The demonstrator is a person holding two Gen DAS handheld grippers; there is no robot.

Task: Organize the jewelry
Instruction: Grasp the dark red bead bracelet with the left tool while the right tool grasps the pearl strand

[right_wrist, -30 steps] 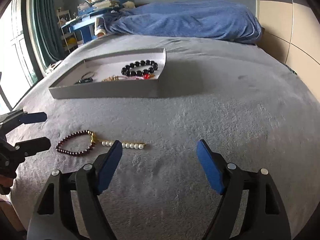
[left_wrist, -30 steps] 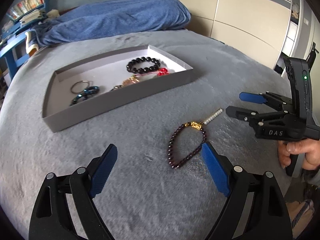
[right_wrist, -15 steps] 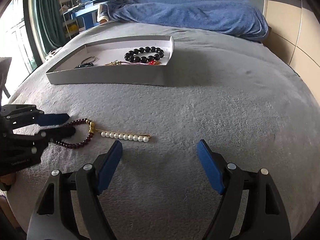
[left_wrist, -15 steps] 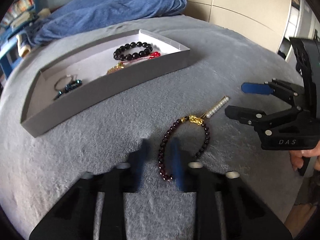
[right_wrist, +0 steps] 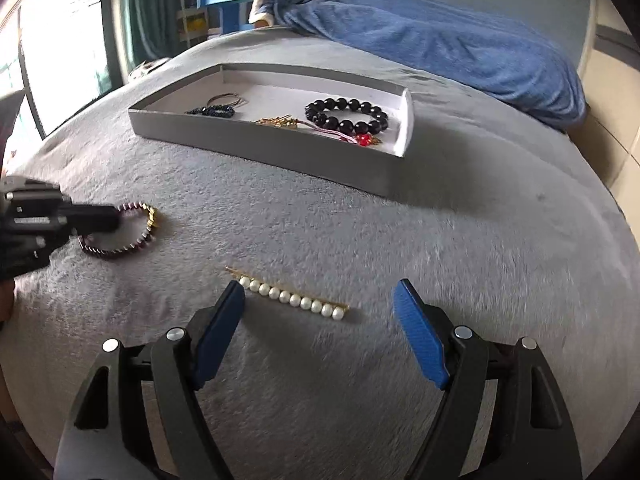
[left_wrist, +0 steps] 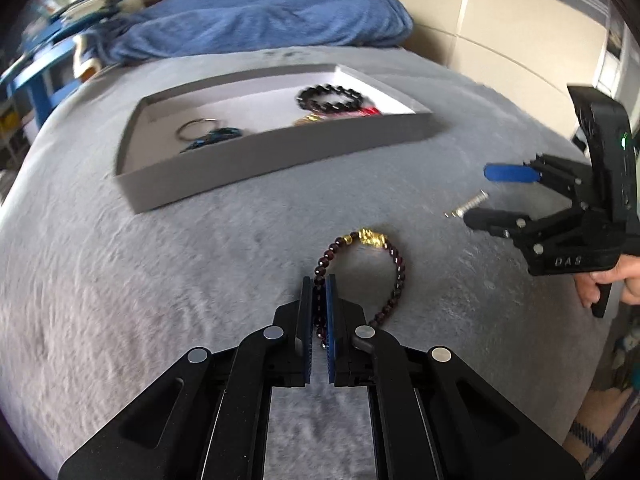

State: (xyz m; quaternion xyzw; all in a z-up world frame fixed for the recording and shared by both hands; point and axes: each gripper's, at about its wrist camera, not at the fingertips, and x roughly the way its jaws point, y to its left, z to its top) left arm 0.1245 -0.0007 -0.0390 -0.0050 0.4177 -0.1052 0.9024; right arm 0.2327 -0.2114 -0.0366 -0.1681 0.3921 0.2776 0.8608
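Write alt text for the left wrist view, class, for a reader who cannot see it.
The left gripper is shut on a dark red bracelet lying on a grey bed. The right gripper is open over a pearl pin; behind sits a grey tray holding other jewelry.

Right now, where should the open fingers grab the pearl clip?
Grab the pearl hair clip across its thin middle, coming straight down from above. It lies flat on the grey blanket, long and narrow, so the right gripper probably needs turning until its open fingers straddle the pearl row.
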